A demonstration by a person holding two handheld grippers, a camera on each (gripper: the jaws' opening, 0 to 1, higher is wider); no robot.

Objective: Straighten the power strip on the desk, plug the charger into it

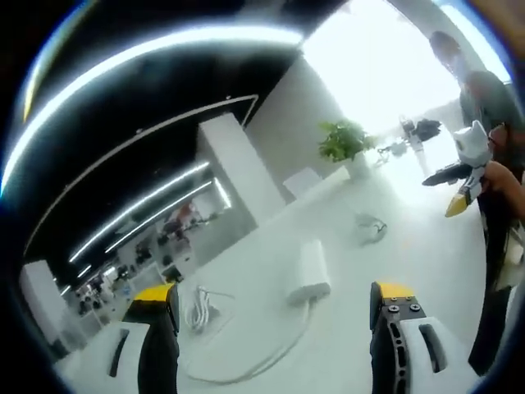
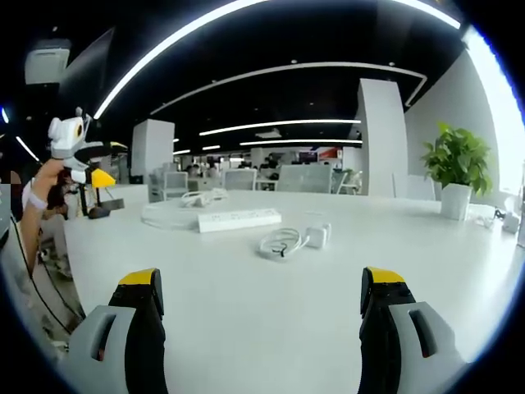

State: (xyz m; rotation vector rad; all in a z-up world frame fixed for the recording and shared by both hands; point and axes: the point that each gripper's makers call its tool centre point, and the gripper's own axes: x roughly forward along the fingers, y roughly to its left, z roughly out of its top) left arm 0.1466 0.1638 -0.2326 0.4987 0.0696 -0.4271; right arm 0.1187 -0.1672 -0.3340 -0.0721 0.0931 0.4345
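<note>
Both my left gripper (image 1: pixel 275 316) and right gripper (image 2: pixel 260 300) stand wide apart, empty. Power strip (image 2: pixel 239 219) lies mid-desk (image 2: pixel 271 320), charger (image 2: pixel 317 235) beside; I should square the strip first, gripping its ends.

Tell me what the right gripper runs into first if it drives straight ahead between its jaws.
Probably the coiled white cable with its small white charger, lying on the white desk ahead of the open right gripper. The long white power strip lies farther back and left; depth is uncertain.
</note>
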